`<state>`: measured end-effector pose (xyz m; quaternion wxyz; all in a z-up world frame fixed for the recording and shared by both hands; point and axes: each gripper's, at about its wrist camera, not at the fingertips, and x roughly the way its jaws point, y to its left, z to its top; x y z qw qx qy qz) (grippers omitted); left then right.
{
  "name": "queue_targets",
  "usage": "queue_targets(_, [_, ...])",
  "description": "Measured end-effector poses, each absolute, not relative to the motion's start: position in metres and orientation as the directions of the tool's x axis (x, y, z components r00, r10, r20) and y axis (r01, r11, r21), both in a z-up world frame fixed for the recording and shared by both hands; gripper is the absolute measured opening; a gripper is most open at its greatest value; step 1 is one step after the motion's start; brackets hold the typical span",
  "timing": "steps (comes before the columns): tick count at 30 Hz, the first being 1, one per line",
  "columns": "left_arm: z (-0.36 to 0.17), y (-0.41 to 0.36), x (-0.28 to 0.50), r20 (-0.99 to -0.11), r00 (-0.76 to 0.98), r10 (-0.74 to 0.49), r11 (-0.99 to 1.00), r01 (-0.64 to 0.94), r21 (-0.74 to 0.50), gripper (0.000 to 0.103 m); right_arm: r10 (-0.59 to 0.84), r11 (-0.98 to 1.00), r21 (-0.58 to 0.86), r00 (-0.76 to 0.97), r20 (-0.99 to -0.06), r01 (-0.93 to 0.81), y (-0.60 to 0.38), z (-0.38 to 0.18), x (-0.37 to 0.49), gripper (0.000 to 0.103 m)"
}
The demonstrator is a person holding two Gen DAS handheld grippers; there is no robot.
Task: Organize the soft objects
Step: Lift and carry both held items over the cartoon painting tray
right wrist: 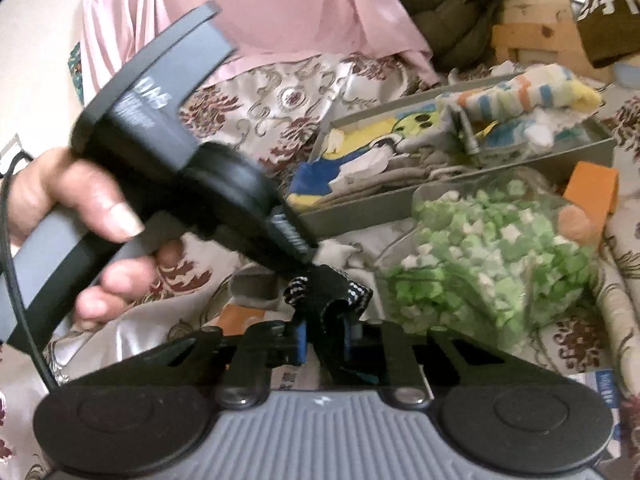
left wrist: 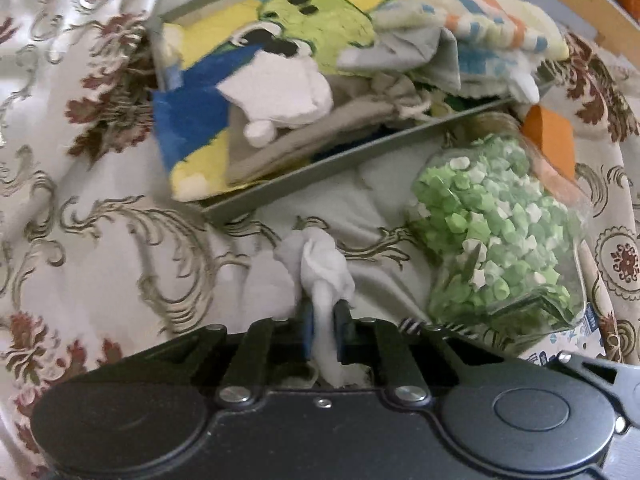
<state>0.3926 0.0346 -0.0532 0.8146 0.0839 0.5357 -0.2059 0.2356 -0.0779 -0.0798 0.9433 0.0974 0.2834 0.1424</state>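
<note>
My left gripper (left wrist: 323, 309) is shut on a bunched white cloth (left wrist: 320, 268), which lies on the patterned bedspread just in front of a grey tray (left wrist: 320, 164). That tray (right wrist: 360, 210) holds a yellow, blue and green cartoon towel (left wrist: 248, 40), a striped pastel towel (left wrist: 500, 28), a white piece (left wrist: 280, 88) and a beige drawstring bag (left wrist: 360, 108). My right gripper (right wrist: 324, 314) is shut on a black cloth with a black-and-white woven edge (right wrist: 332, 288). The other gripper's body (right wrist: 192, 152), held by a hand (right wrist: 80, 204), crosses the right wrist view and reaches down to the same spot.
A clear bag of green and white paper stars (left wrist: 504, 232) lies right of the white cloth, with an orange block (left wrist: 548, 136) behind it. Pink fabric (right wrist: 260, 12) and cardboard boxes (right wrist: 532, 28) sit beyond the tray. The floral bedspread (left wrist: 100, 208) spreads to the left.
</note>
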Motion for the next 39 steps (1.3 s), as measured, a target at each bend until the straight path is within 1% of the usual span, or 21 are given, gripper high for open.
queue_targets(4, [-0.039, 0.043, 0.388, -0.888, 0.384, -0.252, 0.916, 0.392, -0.091, 0.01, 0.321, 0.939, 0.277, 0.814, -0.484, -0.206, -0.084, -0.07, 0.232, 0.013])
queue_targets(8, [-0.018, 0.037, 0.377, -0.857, 0.43, -0.284, 0.908, 0.408, -0.096, 0.01, 0.33, 0.932, 0.294, 0.832, -0.446, -0.212, -0.093, -0.057, 0.225, 0.013])
queue_targets(15, [0.028, 0.029, 0.347, -0.778, 0.52, -0.352, 0.897, 0.425, -0.122, 0.01, 0.321, 0.922, 0.332, 0.874, -0.365, -0.2, -0.125, -0.029, 0.218, 0.013])
queue_targets(19, [0.052, 0.022, 0.342, -0.721, 0.577, -0.384, 0.897, 0.419, -0.143, 0.01, 0.326, 0.902, 0.385, 0.891, -0.317, -0.193, -0.156, -0.008, 0.227, 0.013])
queue_targets(22, [0.068, 0.006, 0.348, -0.681, 0.607, -0.411, 0.888, 0.436, -0.147, 0.01, 0.293, 0.909, 0.377, 0.914, -0.282, -0.175, -0.179, 0.015, 0.243, 0.013])
queue_targets(26, [0.091, -0.024, 0.365, -0.625, 0.646, -0.438, 0.877, 0.459, -0.141, 0.01, 0.271, 0.939, 0.276, 0.936, -0.222, -0.206, -0.205, 0.045, 0.275, 0.013])
queue_targets(29, [0.103, -0.048, 0.385, -0.583, 0.67, -0.461, 0.869, 0.473, -0.144, 0.011, 0.279, 0.94, 0.257, 0.937, -0.209, -0.223, -0.226, 0.055, 0.304, 0.014])
queue_targets(32, [0.104, -0.068, 0.405, -0.557, 0.69, -0.461, 0.872, 0.468, -0.141, 0.011, 0.256, 0.935, 0.299, 0.948, -0.19, -0.193, -0.247, 0.054, 0.328, 0.014])
queue_targets(36, [0.091, -0.085, 0.43, -0.545, 0.711, -0.443, 0.886, 0.441, -0.144, 0.011, 0.246, 0.922, 0.355, 0.944, -0.218, -0.158, -0.267, 0.039, 0.365, 0.014])
queue_targets(39, [0.079, -0.093, 0.447, -0.551, 0.729, -0.406, 0.907, 0.397, -0.144, 0.011, 0.246, 0.906, 0.401, 0.94, -0.235, -0.137, -0.275, 0.027, 0.387, 0.014])
